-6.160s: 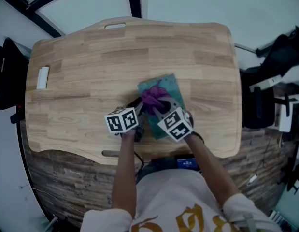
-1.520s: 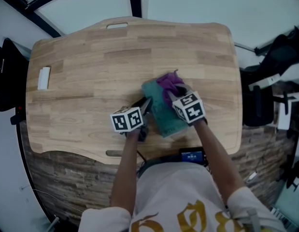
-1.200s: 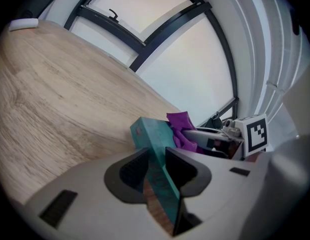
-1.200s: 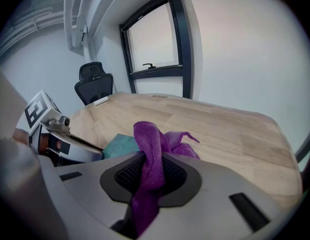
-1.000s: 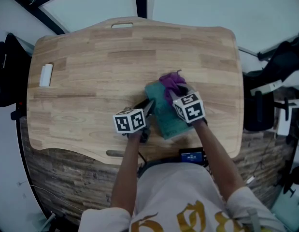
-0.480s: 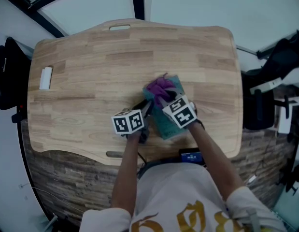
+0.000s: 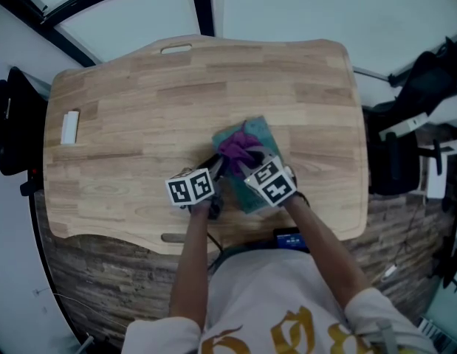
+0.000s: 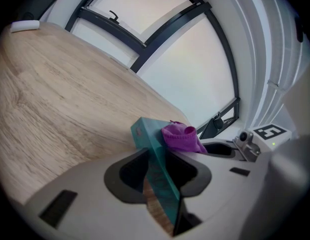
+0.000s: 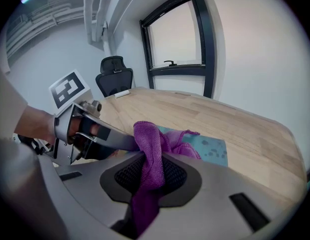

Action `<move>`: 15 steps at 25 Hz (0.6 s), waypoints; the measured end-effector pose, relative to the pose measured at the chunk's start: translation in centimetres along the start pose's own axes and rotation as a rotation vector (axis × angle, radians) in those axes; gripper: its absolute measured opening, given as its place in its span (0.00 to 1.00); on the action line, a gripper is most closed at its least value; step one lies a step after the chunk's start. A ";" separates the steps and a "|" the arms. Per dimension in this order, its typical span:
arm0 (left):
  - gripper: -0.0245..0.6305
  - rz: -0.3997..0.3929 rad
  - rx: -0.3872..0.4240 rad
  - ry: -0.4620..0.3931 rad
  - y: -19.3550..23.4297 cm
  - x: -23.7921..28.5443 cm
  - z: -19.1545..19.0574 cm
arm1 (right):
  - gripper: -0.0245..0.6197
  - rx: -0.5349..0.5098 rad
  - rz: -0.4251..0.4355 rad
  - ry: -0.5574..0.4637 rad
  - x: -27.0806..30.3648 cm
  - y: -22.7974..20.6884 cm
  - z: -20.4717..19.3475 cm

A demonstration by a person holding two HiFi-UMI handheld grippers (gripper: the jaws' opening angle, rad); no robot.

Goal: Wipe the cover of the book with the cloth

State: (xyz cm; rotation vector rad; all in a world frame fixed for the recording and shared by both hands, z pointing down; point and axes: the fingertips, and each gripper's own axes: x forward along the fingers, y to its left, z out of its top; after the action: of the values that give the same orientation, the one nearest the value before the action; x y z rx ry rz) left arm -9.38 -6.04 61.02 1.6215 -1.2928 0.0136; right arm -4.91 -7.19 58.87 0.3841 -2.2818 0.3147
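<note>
On the table [image 7: 139, 109], cloth [image 7: 239, 147] rests on book [image 7: 265, 135].

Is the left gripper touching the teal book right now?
Touching. In the left gripper view, the left gripper is shut on the teal book, jaws pinching its edge.

Office; desk [image 7: 139, 109], swivel chair [image 9: 114, 73] (big windows [image 9: 176, 36])

Light: I get soft daylight from the windows [image 9: 175, 39]; the head view is dim.
Shadows: faint on the table [image 7: 139, 109].
Edges: fisheye bending, dark corners.
Focus: the left gripper [image 8: 157, 156] shell looks soft close up.
</note>
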 end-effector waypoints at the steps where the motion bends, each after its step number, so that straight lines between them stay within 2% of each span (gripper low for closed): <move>1: 0.20 0.000 -0.002 0.000 0.0 0.0 0.0 | 0.13 0.001 0.002 0.000 -0.2 0.2 -0.2; 15: 0.20 0.008 0.006 -0.012 0.1 0.0 0.1 | 0.13 0.022 0.003 -0.006 -2.4 2.6 -3.1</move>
State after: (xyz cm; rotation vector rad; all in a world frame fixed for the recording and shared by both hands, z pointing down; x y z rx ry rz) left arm -9.52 -6.12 61.04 1.6232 -1.3099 0.0126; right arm -2.26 -3.36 58.88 0.3933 -2.2863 0.3413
